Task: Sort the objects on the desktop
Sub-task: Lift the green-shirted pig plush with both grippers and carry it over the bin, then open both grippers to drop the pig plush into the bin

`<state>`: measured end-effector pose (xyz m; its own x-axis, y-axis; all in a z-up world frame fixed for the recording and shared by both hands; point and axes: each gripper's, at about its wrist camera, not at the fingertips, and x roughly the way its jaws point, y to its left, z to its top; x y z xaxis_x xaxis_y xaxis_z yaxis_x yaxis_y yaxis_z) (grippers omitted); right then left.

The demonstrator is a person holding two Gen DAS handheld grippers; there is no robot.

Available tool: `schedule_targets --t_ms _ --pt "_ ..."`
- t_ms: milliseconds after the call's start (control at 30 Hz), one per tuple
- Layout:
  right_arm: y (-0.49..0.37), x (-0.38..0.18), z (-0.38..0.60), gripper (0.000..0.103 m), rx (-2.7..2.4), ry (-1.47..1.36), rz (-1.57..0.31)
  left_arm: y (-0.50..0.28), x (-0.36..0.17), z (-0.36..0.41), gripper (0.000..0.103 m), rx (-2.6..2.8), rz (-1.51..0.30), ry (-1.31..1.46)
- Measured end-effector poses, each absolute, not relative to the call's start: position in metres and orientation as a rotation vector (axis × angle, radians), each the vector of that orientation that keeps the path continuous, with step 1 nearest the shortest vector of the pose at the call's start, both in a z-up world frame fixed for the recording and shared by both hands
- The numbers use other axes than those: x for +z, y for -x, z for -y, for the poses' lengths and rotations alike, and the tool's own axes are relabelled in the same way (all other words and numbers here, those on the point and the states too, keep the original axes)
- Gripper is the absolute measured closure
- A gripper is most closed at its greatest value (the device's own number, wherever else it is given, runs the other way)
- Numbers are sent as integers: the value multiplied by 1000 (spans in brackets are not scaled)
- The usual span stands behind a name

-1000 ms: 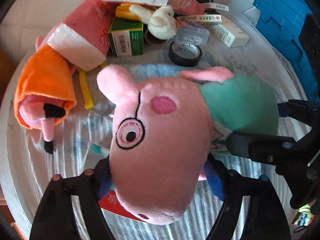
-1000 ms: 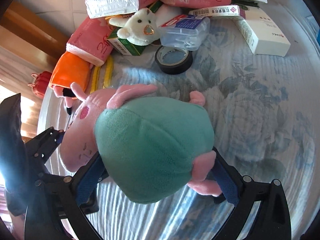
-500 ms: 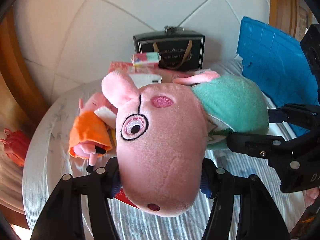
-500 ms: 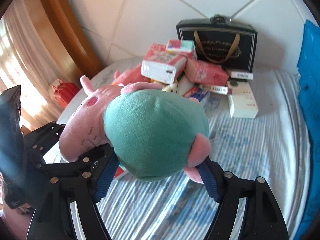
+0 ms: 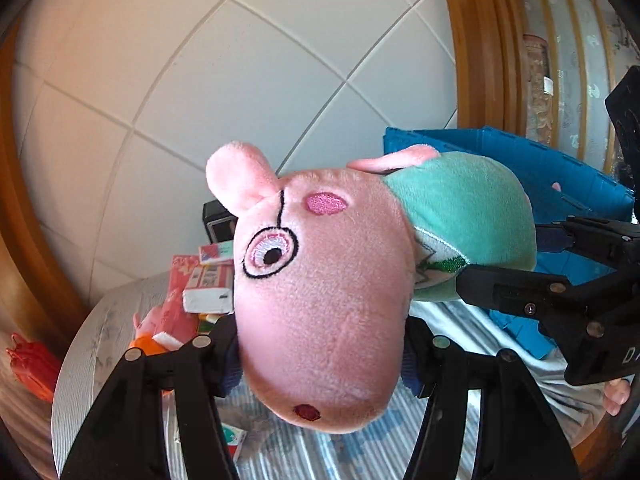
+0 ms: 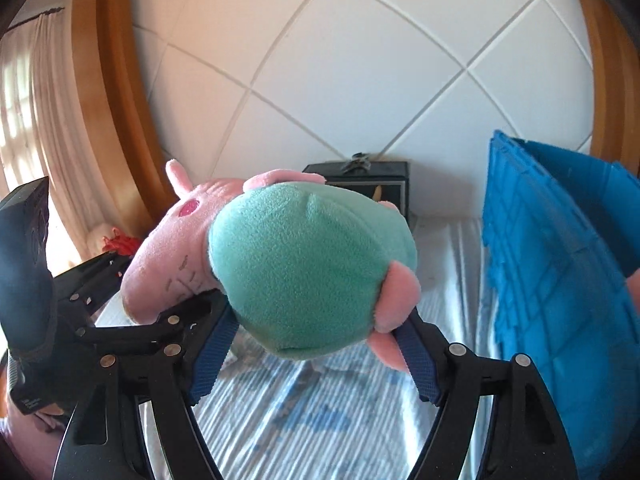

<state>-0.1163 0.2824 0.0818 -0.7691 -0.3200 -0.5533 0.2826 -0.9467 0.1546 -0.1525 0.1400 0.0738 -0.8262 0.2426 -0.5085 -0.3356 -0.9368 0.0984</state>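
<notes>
A pink pig plush [image 5: 320, 312] in a green dress [image 6: 304, 264] hangs in the air above the table, held from two sides. My left gripper [image 5: 320, 360] is shut on its pink head, the snout pointing toward the camera. My right gripper [image 6: 312, 356] is shut on the green body, blue pads [image 6: 208, 364] pressing into it. The right gripper's black fingers [image 5: 532, 292] also show at the right of the left wrist view. A blue crate [image 6: 560, 264] stands on the table to the right of the plush.
A pile of pink tissue packs and small boxes [image 5: 192, 292] lies at the far left of the round table [image 5: 80, 380]. A black gift bag [image 6: 360, 180] stands against the tiled wall. Striped floral cloth [image 6: 320, 420] lies below the plush. A red object [image 5: 32, 364] sits beyond the table edge.
Both grippers have risen with the plush, lifting it off the tablecloth. The views tilted up to the wall, and the blue crate now sits closer on the right.
</notes>
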Motion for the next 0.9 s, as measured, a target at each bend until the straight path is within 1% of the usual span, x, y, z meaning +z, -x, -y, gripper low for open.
schedule_targets --t_ms 167,300,567,733,800,900 --pt "89 114 -347 26 -2801 -773 78 150 104 -206 43 2661 -249 628" --pt "73 137 -407 26 -2894 -715 85 149 124 -269 43 2618 -269 540" --pt "45 163 -520 26 -3044 -662 126 145 145 -394 43 2513 -301 492" --pt "38 155 -569 25 -3084 -700 199 141 137 -444 43 2457 -336 556" --pt "34 147 -585 21 -3087 -722 236 143 132 -456 42 2440 -346 600" --pt "31 136 -601 19 -3099 -766 292 147 122 -472 41 2414 -359 671"
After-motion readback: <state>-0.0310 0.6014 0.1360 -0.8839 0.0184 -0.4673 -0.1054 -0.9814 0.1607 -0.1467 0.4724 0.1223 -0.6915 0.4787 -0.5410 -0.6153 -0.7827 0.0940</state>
